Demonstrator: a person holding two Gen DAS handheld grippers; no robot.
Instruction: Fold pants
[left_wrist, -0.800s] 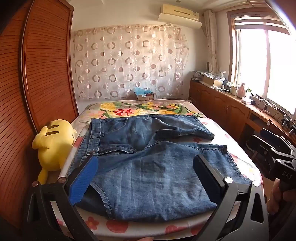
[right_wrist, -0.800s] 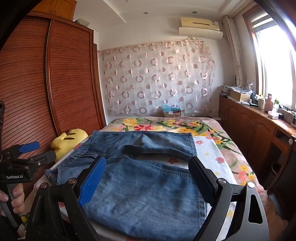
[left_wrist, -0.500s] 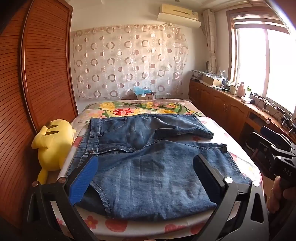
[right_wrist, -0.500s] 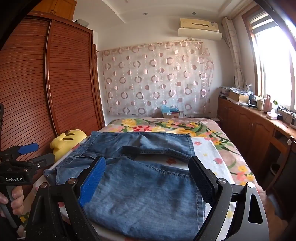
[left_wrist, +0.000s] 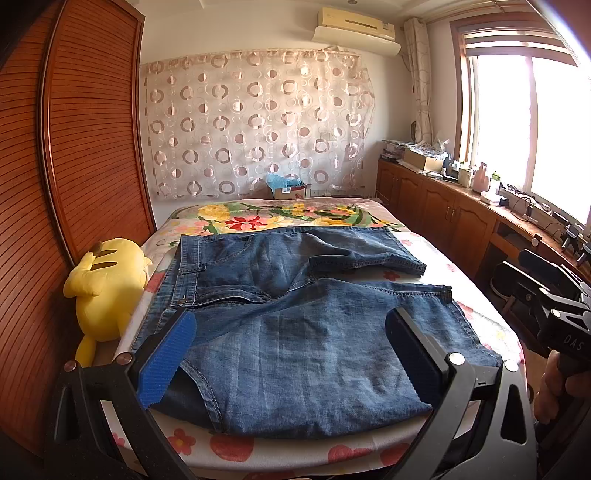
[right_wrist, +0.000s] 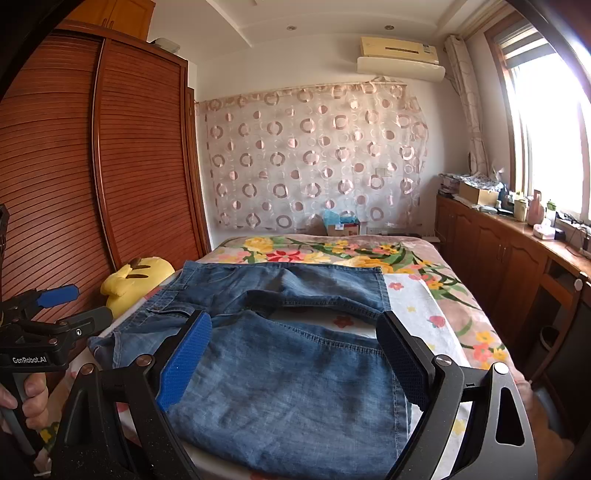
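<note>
- My left claw (left_wrist: 288, 354) hangs spread wide and empty over the near leg of the jeans (left_wrist: 295, 332), close to their waistband side.
- My right claw (right_wrist: 291, 354) is just as wide and empty, nearer the hems.
- The jeans lie flat, long axis crosswise: waistband toward the yellow plush toy (left_wrist: 107, 280), legs running away from it.
- They rest on the floral bed (left_wrist: 280, 218); beyond the jeans hangs a ringed curtain (left_wrist: 255, 125).
</note>
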